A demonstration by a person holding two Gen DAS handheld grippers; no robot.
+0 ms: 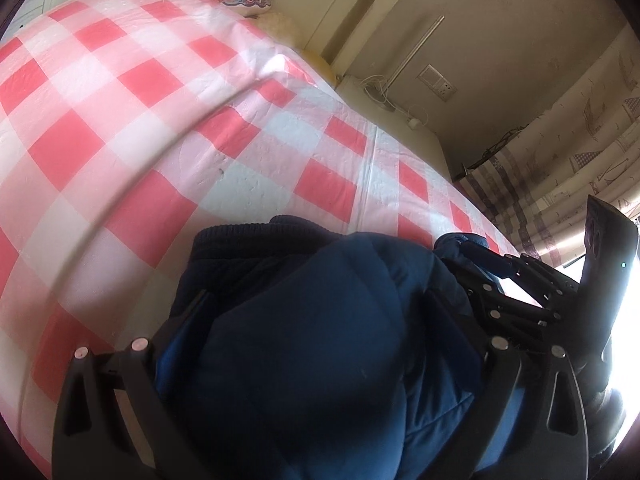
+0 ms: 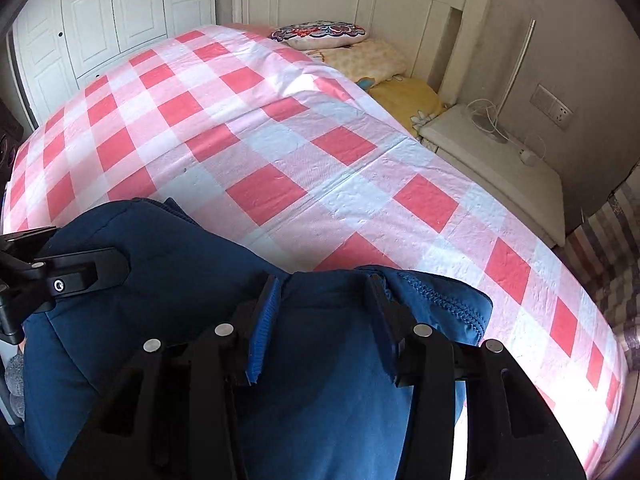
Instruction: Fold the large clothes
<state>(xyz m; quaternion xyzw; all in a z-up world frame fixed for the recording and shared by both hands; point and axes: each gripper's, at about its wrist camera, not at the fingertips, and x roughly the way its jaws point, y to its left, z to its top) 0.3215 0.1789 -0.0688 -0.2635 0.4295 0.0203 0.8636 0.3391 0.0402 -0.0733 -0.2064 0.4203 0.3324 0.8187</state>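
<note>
the blue padded jacket lies bunched at the near edge of the bed, on the pink-and-white checked cover, well apart from the pillows at the headboard.

the right tongs straddle a thick fold of the jacket; the blue-padded fingers sit on either side of the cloth and press against it, so they grip the jacket, with the stitched hem just beside the right finger.

the left tongs are buried in the jacket too: a puffed mound of blue fabric fills the gap between the two black fingers, and the dark ribbed cuff or collar lies just beyond it on the bed. they hold the jacket.

in the right wrist view the left tongs' black tip rests on the jacket's left part. beside the bed, past the jacket, stands a white nightstand with a cable on it.
</note>
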